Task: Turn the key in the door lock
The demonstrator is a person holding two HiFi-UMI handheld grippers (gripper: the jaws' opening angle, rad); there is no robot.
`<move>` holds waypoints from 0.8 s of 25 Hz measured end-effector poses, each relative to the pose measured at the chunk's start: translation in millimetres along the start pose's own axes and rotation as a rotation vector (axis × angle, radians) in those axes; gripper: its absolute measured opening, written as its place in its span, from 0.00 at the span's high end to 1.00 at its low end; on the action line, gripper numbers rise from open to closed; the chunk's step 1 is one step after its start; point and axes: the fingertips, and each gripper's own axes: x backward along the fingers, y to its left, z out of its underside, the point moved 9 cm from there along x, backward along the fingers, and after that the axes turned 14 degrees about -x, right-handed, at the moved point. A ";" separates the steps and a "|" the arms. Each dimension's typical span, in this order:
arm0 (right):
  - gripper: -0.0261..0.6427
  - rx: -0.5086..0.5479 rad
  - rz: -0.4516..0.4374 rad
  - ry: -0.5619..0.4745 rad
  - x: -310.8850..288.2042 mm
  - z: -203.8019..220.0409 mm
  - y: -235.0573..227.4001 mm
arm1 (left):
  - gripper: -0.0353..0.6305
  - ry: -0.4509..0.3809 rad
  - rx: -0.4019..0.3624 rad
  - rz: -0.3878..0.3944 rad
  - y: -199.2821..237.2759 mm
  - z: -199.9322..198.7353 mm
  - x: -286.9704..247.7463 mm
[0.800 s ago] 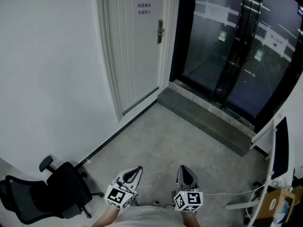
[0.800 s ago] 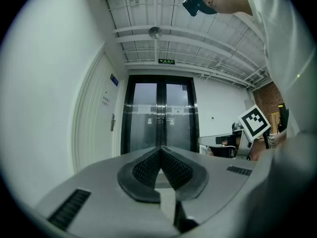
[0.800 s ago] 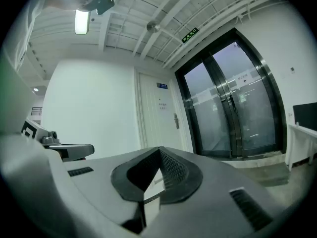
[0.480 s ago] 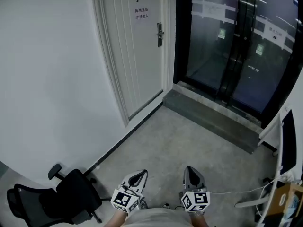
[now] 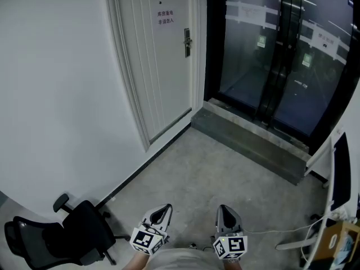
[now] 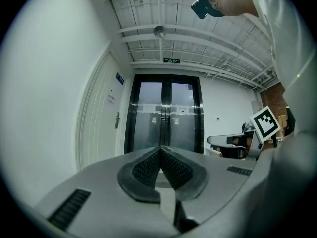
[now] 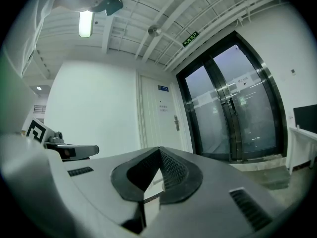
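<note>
A white door point(image 5: 163, 55) stands far ahead, with a dark handle and lock plate point(image 5: 187, 42) on its right edge; no key can be made out at this distance. My left gripper point(image 5: 161, 211) and right gripper point(image 5: 225, 212) are held low and close to my body, side by side and pointing level toward the door. Both are shut with nothing in them. In the left gripper view the ribbed pads point(image 6: 171, 167) meet at the tip, and the door handle point(image 6: 118, 119) is small at the left. The right gripper view shows the same handle point(image 7: 176, 122) beyond its closed jaws.
Dark glass double doors point(image 5: 270, 55) stand right of the white door, behind a raised stone step point(image 5: 247, 145). A black office chair point(image 5: 62, 235) sits at the lower left by the white wall. A desk with a monitor point(image 5: 337, 179) and a cardboard box point(image 5: 332, 243) are at the right.
The head view has shifted a little, so the door and the chair sit slightly differently in the picture. Both grippers stay shut and low in front of the body.
</note>
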 end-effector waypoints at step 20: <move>0.95 0.024 0.069 0.132 -138.4 0.4 -61.0 | 0.94 0.004 -0.074 0.025 82.8 21.1 -145.0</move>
